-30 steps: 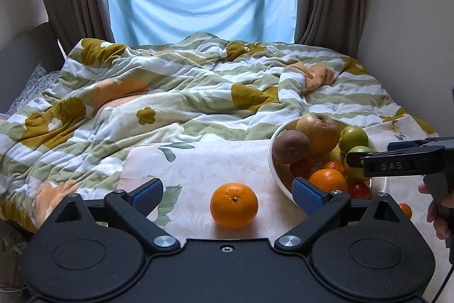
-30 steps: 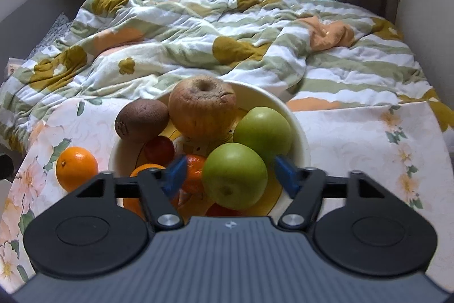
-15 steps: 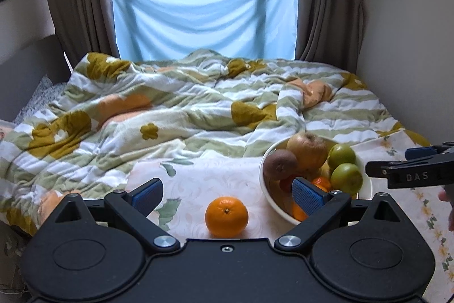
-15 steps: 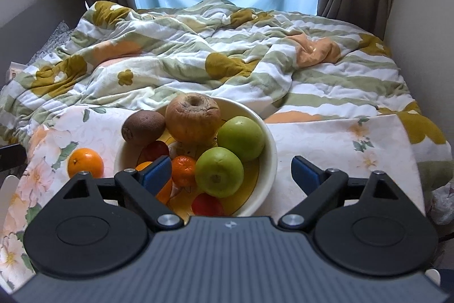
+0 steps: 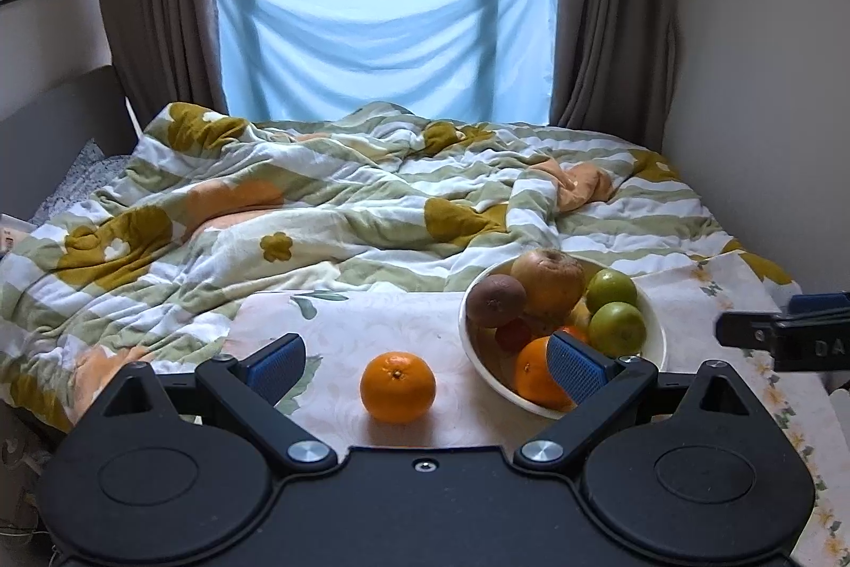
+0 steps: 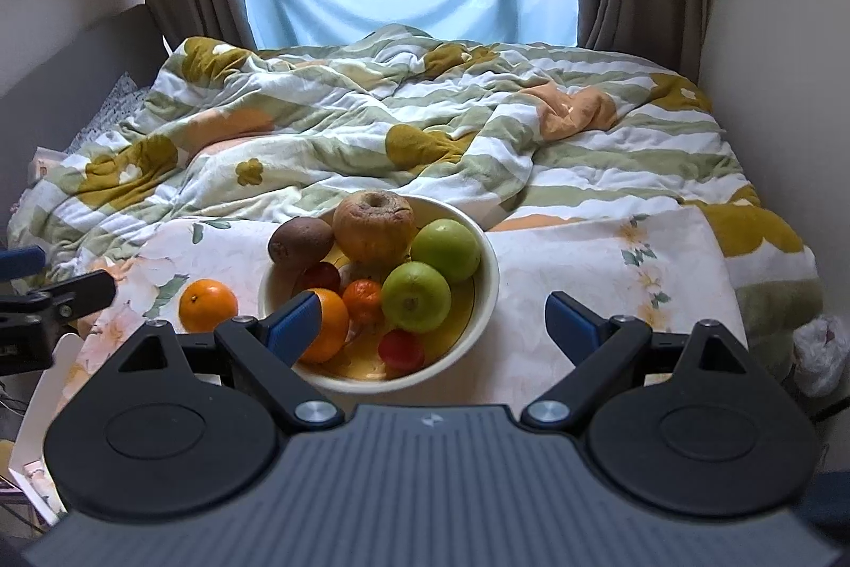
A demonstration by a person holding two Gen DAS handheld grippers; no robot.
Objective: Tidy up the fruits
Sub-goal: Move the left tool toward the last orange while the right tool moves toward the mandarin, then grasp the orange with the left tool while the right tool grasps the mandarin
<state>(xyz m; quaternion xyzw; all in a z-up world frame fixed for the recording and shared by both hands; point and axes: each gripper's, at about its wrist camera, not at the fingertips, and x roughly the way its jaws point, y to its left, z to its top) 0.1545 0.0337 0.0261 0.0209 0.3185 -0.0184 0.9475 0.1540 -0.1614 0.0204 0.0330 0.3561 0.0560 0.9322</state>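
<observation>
- Bed beyond both tools, rumpled quilt; floral-clothed surface at its near edge, perhaps a counter, hard to tell.
- Bowl heaped with fruit, just ahead of right hand-held gripper; fingers spread wide, empty.
- Lone orange outside bowl, ahead between fingers of left hand-held gripper, likewise spread, empty; probably lined up for pickup.

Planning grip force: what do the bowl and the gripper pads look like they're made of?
Bowl: looks like glazed ceramic, though hard plastic is possible; cream, smooth, glossy rim, yellow inside. Pads: blue, matte, finely ribbed, probably rubber or soft plastic. Both the left gripper and right gripper are open.
</observation>
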